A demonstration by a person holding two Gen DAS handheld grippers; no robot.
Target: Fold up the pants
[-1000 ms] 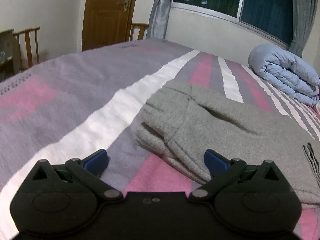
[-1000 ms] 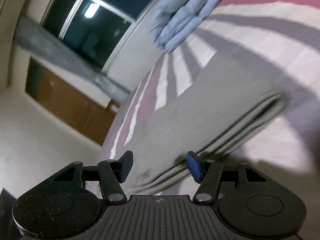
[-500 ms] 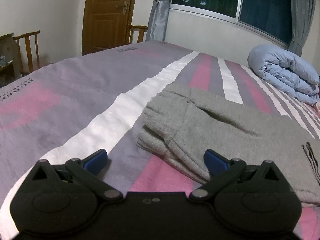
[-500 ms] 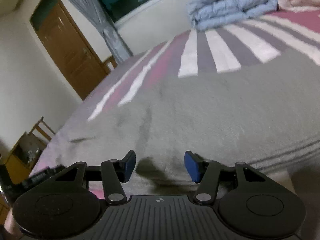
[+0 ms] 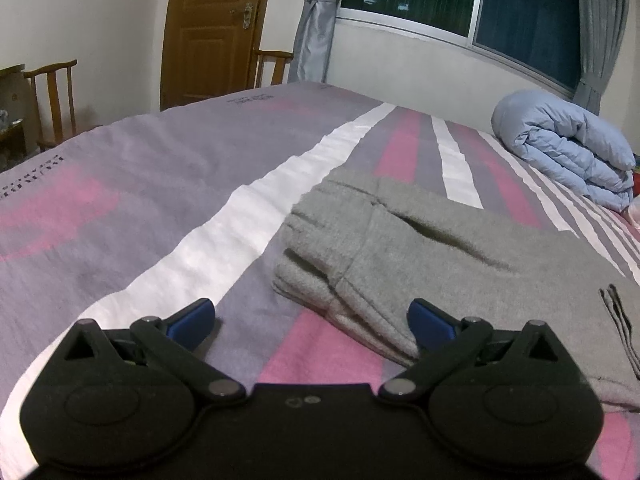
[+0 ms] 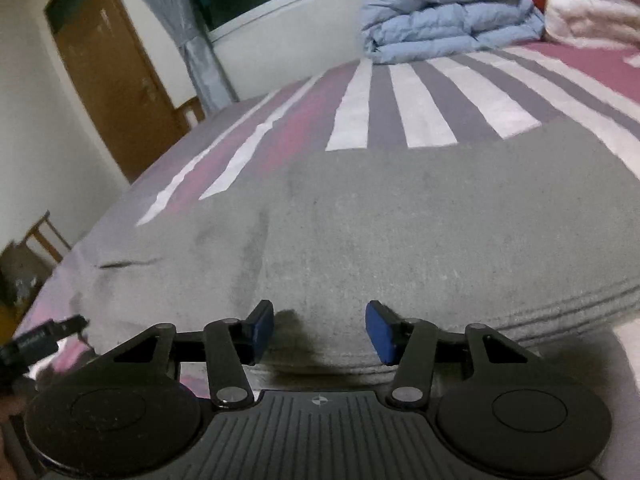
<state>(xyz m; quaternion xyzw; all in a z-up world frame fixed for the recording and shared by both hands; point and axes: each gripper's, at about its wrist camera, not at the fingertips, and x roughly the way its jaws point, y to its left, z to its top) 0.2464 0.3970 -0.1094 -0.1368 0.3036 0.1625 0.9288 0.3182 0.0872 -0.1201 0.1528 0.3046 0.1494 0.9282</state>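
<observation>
Right gripper (image 6: 319, 330) has swung level, jaws apart, just before the folded pants (image 6: 420, 240) near edge; left gripper (image 5: 312, 320) gapes, empty

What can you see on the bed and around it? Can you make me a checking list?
Surface: striped bedsheet, purple, pink and white.
Job's things: grey pants, folded in layers, lying flat.
Clutter: rolled blue quilt; white bedding beside it.
Grippers: left gripper open, at the pants' corner; right gripper open, over the pants' near edge, gripping nothing.
Cables: nothing seen.
Surroundings: wooden door, chairs, dark window, grey curtains.
</observation>
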